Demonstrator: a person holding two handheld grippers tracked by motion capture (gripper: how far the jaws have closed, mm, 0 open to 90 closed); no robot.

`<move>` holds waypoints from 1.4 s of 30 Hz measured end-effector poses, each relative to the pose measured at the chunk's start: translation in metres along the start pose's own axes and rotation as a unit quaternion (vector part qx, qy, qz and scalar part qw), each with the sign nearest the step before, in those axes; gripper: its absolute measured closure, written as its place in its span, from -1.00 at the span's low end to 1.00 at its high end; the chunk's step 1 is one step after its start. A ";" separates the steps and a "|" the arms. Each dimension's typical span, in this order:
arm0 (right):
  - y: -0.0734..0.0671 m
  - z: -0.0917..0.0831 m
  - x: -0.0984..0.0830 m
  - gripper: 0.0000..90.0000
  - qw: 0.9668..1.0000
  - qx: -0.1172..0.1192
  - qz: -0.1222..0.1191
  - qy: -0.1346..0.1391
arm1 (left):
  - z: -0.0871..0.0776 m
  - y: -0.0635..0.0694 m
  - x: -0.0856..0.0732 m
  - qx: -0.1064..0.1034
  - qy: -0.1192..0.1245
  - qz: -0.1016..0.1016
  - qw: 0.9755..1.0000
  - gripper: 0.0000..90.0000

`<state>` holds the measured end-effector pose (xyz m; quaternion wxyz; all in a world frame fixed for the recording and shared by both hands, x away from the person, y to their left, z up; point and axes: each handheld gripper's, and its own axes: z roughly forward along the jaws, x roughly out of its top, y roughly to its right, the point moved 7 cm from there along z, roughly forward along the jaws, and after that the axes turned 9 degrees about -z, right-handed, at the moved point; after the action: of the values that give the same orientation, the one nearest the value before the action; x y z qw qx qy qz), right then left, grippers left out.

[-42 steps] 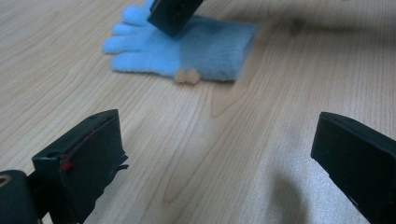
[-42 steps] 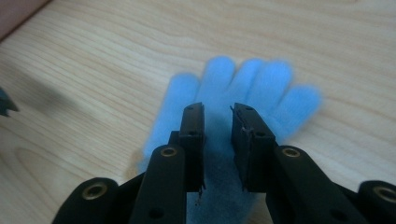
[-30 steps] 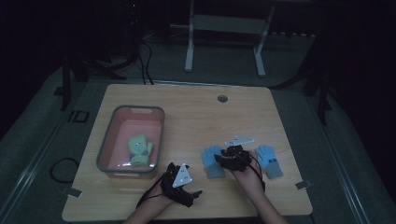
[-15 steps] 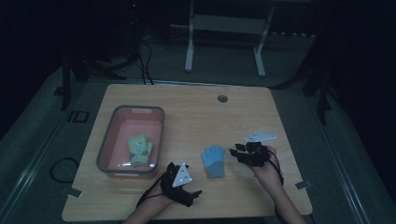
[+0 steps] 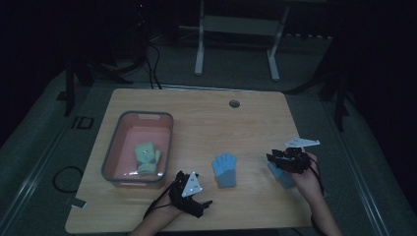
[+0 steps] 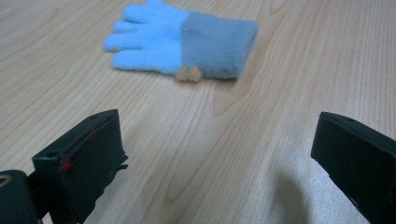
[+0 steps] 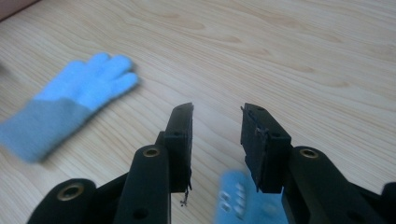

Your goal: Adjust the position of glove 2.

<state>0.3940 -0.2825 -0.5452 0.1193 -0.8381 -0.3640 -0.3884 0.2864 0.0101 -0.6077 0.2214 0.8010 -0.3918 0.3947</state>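
High view: the right hand-held gripper [image 5: 275, 158], jaws apart and just closing on nothing, half hides a blue glove [image 5: 281, 176].

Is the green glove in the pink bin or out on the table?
In. The green glove lies flat on the pink bin floor, inside its walls.

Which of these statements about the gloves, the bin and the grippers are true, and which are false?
1. A green glove lies in the pink bin. True.
2. The left gripper is shut on a glove. False: its jaws stand wide open over bare table.
3. A blue glove lies flat between the two hands. True.
4. The right gripper clamps the second blue glove. False: that glove lies under it, nothing between the jaws.
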 end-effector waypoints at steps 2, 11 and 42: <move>0.008 -0.004 -0.007 0.43 1.000 0.004 0.005 0.001 | 0.000 0.001 0.001 -0.002 0.002 0.002 1.000 -0.94; 0.030 -0.016 -0.051 0.40 0.999 -0.004 0.019 -0.032 | 0.001 0.001 0.000 -0.003 0.001 0.000 1.000 -0.94; 0.005 -0.017 -0.038 0.92 0.994 -0.076 0.075 -0.017 | 0.002 0.000 0.000 -0.002 0.000 -0.003 1.000 -0.94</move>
<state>0.3717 -0.3139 -0.5617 0.0780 -0.8762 -0.2715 -0.3904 0.2870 0.0090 -0.6086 0.2237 0.8017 -0.3905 0.3933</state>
